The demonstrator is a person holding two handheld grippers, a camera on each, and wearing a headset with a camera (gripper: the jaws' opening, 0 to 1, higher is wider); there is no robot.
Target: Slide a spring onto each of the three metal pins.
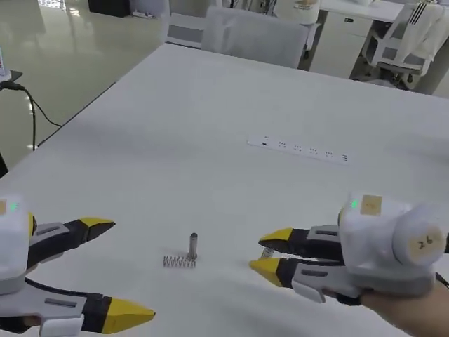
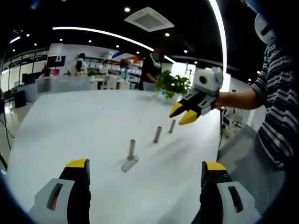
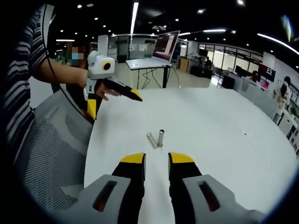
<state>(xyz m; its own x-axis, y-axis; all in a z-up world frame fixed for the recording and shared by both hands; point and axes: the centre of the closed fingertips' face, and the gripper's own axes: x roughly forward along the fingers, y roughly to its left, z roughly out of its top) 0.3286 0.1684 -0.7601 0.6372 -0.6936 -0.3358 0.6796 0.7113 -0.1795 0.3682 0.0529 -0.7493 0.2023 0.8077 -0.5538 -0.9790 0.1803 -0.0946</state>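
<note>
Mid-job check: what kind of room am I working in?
Likely an open-plan office: a long white table with a power strip, a mesh chair, and a screen on a desk behind.

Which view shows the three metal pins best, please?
The left gripper view: all three pins stand apart in a row, unobstructed. The head and right gripper views each show one pin clearly.

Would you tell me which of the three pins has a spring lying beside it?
The pin nearest the left tongs: a spring lies at its foot. The other two pins, toward the right tongs, stand alone.
</note>
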